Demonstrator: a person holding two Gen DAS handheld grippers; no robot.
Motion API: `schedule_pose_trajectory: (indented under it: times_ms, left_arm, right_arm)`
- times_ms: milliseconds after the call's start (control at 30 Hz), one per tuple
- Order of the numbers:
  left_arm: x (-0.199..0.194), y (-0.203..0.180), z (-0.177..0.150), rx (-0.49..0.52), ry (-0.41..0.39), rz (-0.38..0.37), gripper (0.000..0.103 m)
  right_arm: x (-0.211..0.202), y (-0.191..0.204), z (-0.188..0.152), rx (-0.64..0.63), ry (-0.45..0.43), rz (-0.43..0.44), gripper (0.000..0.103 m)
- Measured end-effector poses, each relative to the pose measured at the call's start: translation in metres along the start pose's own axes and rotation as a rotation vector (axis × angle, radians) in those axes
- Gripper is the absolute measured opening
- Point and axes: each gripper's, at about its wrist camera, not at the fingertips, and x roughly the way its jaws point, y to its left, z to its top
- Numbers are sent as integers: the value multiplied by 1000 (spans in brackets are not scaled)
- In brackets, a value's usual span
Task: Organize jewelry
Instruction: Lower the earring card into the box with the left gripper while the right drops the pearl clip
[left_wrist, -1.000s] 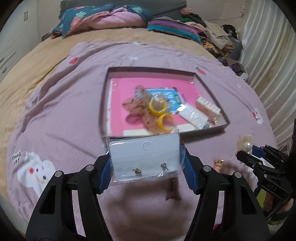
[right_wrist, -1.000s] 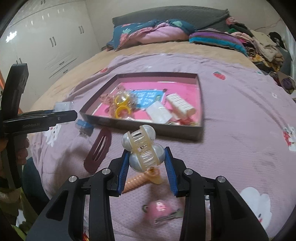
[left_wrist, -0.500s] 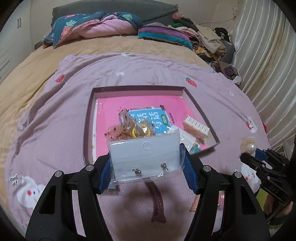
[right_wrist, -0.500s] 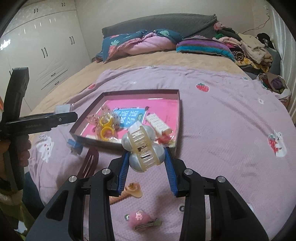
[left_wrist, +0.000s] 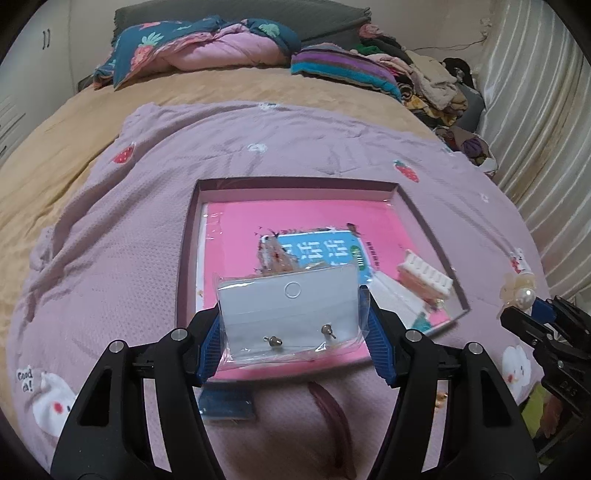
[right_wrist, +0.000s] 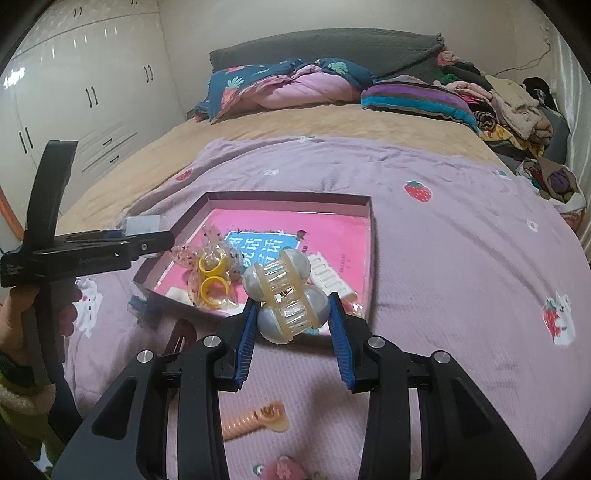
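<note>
Now that I have moved both of my hands forward, the flat box with the pink bottom looks bigger and closer than it did a moment ago. My left hand-held gripper is clenched on the clear plastic bag with a white card and two small earrings. Before, that bag hung over the purple blanket in front of the box. Now it hangs over the near edge of the box. My right hand-held gripper is grasping the pearly cream hair claw, and it too sits just above the near edge of the box. I think both things are almost ready to be dropped in, so this part of the job is close to done.

My left camera shows the white comb clip in the right corner of the box, and the dark red snap clip on the blanket just in front of the box. The bag hides the middle of the box from it.

My right camera shows what the bag hides: the yellow rings in a spotted bag, lying in the box near its left corner. It also shows the peach spiral hair tie and a pink fuzzy clip on the blanket in front of the box, still waiting to be picked up.
</note>
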Motion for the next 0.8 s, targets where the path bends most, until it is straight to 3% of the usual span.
schedule_pose_trajectory:
  times_ms: [467,800]
  left_arm:
    - [37,37,8,-57,44,30,57]
    - [53,49,4,-83,76,12,57]
  right_arm:
    - [61,23,22,-31,76,50,36]
    - [101,38,17,-40,135,76,36]
